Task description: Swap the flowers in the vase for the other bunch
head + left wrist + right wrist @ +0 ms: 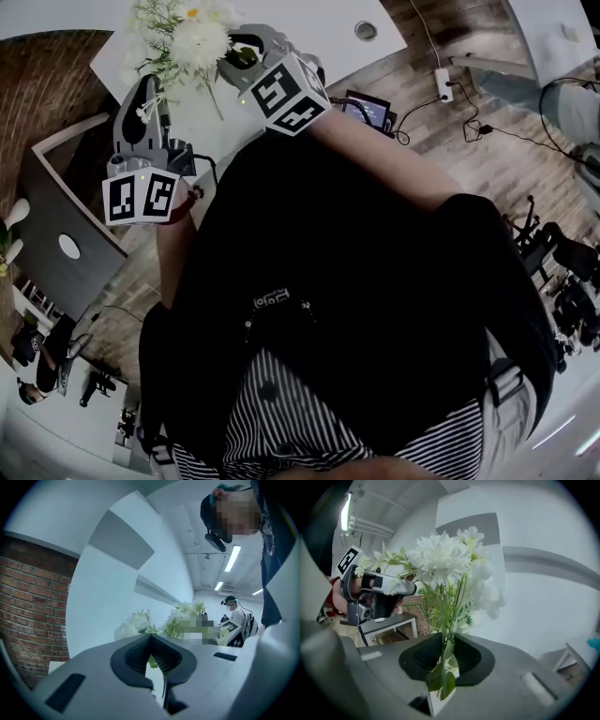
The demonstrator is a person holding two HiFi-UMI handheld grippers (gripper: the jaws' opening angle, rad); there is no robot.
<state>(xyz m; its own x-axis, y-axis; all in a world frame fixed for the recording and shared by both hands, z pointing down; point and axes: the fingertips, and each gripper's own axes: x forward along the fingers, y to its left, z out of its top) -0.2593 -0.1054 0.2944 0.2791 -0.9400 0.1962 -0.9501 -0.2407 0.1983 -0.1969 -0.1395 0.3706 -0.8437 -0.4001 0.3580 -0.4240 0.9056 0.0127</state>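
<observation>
The person, wearing a black top (356, 262), is holding both claws out toward the white table (314, 37).

The right claw (446, 641) is clenching on the green stems of the bunch of white flowers (440, 559). It is gripping them low down, where a few leaves are hanging between the pads. The blooms are standing upright above the jaws. In the head view this bunch is showing against the left part of the white table, with the right claw's marker cube (286, 94) sitting at the table's near edge.

The left claw (152, 641) is hovering at the left edge of the white table, just beside the bunch, and its own marker cube (141, 197) is lying nearer the person. Its jaws are lying almost together, pinching a thin green sprig (152, 661) that is running down between the pads. In the right gripper view small white blossoms are showing around this claw's tip. Whether they belong to the sprig cannot be told.

To the left of the white table a grey table (66, 244) is standing, with a brick wall (33, 620) beyond it. To the right of the white table, a power strip (442, 82) and dark cables are lying on the wooden floor (487, 169). Far beyond the white table, another person (236, 618) wearing a headset is standing under bright ceiling lights.
</observation>
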